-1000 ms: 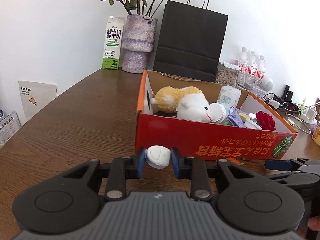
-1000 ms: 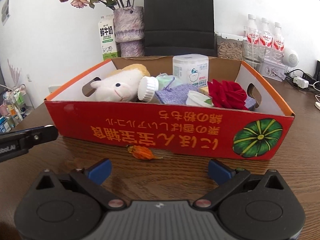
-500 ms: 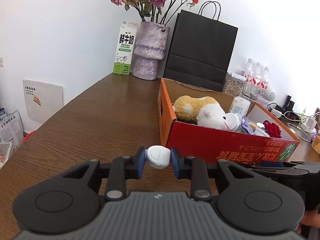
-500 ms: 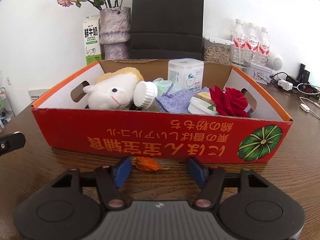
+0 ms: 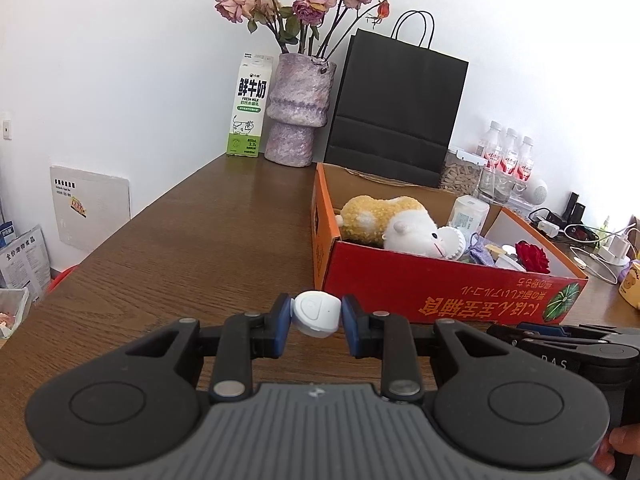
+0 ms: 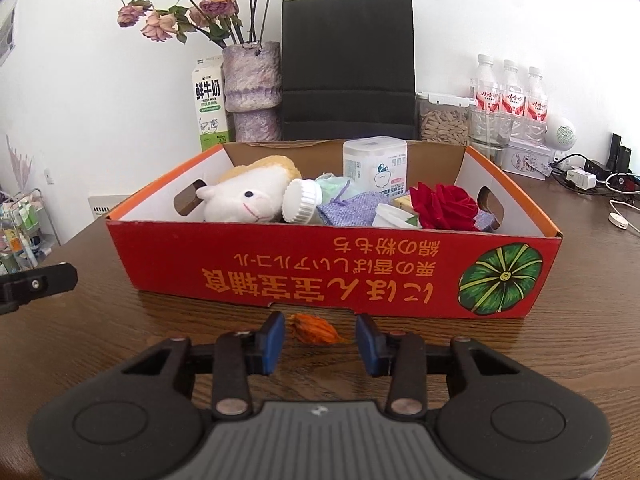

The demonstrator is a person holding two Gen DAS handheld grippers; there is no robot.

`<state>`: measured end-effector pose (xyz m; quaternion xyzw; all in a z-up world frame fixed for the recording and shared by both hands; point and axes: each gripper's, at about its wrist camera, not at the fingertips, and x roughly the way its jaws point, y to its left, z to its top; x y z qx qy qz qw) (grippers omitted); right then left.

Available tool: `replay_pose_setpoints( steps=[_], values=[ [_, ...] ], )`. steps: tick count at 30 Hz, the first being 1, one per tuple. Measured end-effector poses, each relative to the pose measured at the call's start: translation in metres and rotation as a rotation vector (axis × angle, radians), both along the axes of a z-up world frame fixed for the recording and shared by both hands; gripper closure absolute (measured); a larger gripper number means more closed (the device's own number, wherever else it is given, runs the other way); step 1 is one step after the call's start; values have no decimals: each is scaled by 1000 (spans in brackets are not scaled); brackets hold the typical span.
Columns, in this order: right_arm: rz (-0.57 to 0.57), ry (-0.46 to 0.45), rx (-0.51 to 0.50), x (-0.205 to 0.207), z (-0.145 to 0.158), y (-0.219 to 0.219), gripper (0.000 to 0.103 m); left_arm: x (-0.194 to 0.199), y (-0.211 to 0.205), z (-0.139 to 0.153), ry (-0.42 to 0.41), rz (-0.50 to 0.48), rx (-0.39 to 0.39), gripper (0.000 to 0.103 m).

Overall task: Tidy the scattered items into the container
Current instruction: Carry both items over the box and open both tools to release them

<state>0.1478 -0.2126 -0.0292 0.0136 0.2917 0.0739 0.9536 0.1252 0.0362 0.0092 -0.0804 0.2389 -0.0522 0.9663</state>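
A red cardboard box (image 5: 436, 280) (image 6: 320, 272) stands on the wooden table and holds a plush sheep (image 6: 248, 198), a red rose (image 6: 444, 206), a white jar and other items. My left gripper (image 5: 316, 316) is shut on a small white device (image 5: 316, 314) and holds it above the table, in front of the box's left corner. My right gripper (image 6: 320, 334) is open, its fingers on either side of a small orange dried flower (image 6: 316, 330) lying on the table at the foot of the box's front wall.
A milk carton (image 5: 248, 110), a purple vase with dried roses (image 5: 298, 110) and a black paper bag (image 5: 394, 116) stand against the back wall. Water bottles (image 6: 508, 100), a seed jar, chargers and cables sit at the right. The table's left edge drops off.
My left gripper has risen and drawn back with the white device. My right gripper has narrowed its fingers and come down around the orange flower.
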Motion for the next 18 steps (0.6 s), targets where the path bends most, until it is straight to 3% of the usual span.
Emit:
replay_pose_setpoints(
  steps=[10,18],
  values=[
    [24,-139,41,-16,41,-26,65,3,-26,27,-70,-26,5,75],
    [19,-237,45,11,75,-45,65,35,-66,48,-131,-78,2,75]
  ],
)
